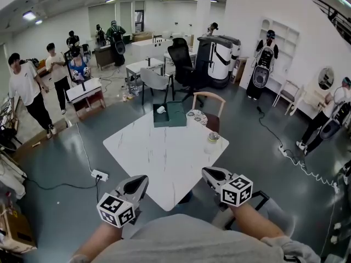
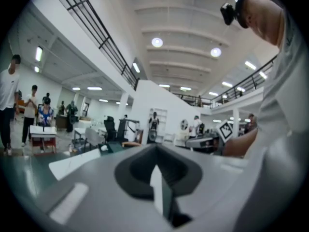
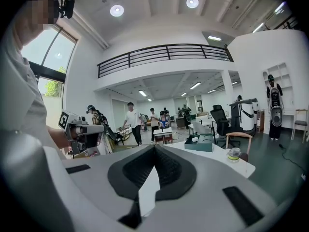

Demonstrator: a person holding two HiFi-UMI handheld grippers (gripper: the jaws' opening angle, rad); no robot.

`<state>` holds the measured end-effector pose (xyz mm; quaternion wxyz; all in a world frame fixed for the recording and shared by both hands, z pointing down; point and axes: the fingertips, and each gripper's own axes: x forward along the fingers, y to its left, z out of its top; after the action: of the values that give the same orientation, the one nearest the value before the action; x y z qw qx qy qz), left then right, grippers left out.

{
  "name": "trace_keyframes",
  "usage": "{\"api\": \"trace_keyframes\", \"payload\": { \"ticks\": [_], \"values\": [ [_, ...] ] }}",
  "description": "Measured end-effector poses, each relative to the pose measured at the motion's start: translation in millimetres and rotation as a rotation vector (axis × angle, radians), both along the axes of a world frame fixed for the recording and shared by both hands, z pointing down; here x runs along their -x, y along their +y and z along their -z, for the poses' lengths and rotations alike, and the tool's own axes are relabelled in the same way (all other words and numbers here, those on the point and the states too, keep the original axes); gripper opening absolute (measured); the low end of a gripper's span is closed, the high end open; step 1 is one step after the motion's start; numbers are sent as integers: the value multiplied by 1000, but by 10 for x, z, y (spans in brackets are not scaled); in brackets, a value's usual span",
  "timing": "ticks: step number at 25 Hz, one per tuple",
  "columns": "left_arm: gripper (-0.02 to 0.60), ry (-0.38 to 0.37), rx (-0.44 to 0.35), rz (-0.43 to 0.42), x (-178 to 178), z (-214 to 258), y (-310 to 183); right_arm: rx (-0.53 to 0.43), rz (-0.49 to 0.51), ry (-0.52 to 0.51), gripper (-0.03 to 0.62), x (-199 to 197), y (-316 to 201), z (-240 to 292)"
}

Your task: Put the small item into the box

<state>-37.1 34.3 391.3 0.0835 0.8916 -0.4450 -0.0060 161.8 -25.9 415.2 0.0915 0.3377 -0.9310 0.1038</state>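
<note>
White marble table (image 1: pixel 164 163), small jar (image 1: pixel 213 137) near its right edge, wooden chair (image 1: pixel 209 96) behind, black office chair (image 1: pixel 180 59) beyond

White, grey-veined table (image 1: pixel 164 158); dark green box (image 1: pixel 176 115); grey floor (image 1: pixel 60 158).

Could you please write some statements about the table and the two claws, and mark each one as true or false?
1. The left claw and the right claw are both shut, with nothing between them. True.
2. The green box stands at the near edge of the table. False: it stands at the far edge.
3. The jar stands inside the box. False: it stands on the table near the right edge, apart from the box.
4. A chair stands beyond the table. True.
</note>
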Motion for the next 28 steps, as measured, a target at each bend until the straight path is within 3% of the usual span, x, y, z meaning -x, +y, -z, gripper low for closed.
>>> {"api": "trace_keyframes", "payload": {
  "ticks": [28],
  "values": [
    [3,-6,12,-26,188,-26,-257,21,-8,35,6,164,-176,-84]
  ]
}}
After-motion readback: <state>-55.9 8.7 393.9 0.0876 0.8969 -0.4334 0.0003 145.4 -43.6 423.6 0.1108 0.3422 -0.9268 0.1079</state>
